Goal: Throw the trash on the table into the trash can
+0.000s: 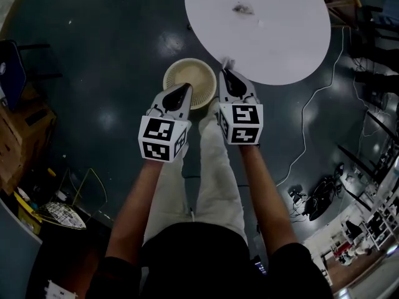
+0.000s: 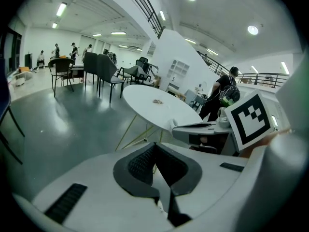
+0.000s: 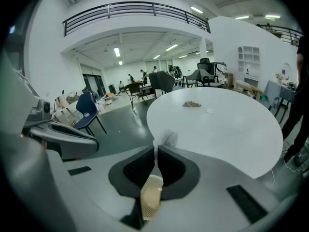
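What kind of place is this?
Probably a large open-plan office or lab hall: a round white table, dark office chairs on a glossy grey floor, and a railed upper balcony.

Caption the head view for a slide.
Right claw holds a white scrap between beige basket and round table; left claw shut.

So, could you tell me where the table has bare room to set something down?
Most of the white table is bare: its near half and both sides. Only the far middle is taken, by a brown scrap and a white bit beside it.
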